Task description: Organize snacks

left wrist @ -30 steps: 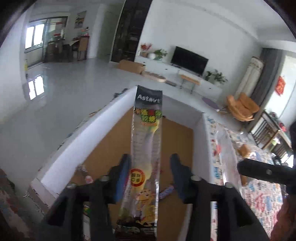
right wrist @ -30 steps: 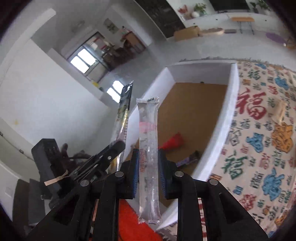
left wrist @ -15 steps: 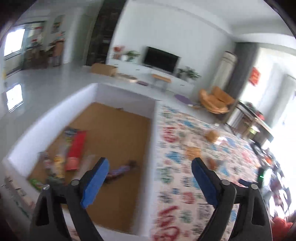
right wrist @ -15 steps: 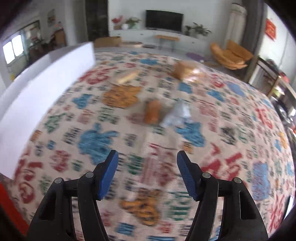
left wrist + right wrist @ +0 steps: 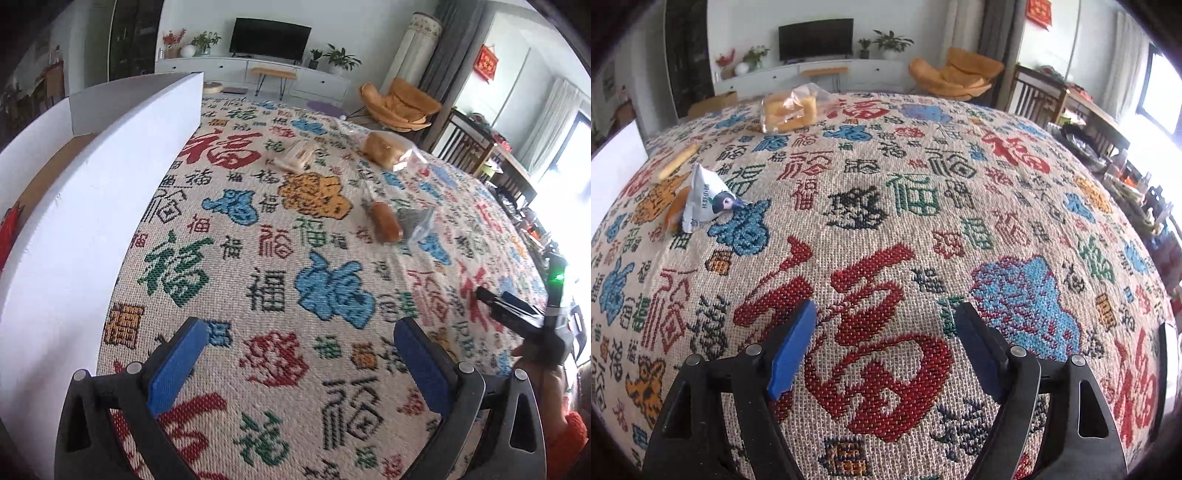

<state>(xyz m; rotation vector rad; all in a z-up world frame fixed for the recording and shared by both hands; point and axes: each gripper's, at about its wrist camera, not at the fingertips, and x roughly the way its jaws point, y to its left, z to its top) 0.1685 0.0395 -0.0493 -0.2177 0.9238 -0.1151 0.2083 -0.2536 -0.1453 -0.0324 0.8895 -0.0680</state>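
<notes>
1. Snacks sit on the patterned woven cloth (image 5: pixel 325 288), spread across its far half, all apart from both grippers.
2. Bread loaf in clear bag (image 5: pixel 384 149): far side of the cloth, right of centre in the left wrist view. Same bag in the right wrist view (image 5: pixel 790 107), far left.
3. Pale wrapped snack (image 5: pixel 297 157): left of the loaf, near the big red character. Contents unclear.
4. Small orange bun (image 5: pixel 386 223) lies nearer than the loaf, touching a crumpled grey-white packet (image 5: pixel 415 221) on its right. In the right wrist view the packet (image 5: pixel 709 201) shows a printed figure, the bun half hidden behind it.
5. Thin tan stick snack (image 5: pixel 679 160): far left in the right wrist view, beyond the packet.
6. White box (image 5: pixel 92 206): left edge of the cloth, tall white wall, brown floor inside, something red inside at far left.
7. Left gripper (image 5: pixel 301 363): jaws spread wide and opening, nothing between the blue pads, only cloth below.
8. Right gripper (image 5: pixel 886 347): jaws apart and opening, nothing held, over a red character.
9. Background: TV unit, plants, orange chair.
</notes>
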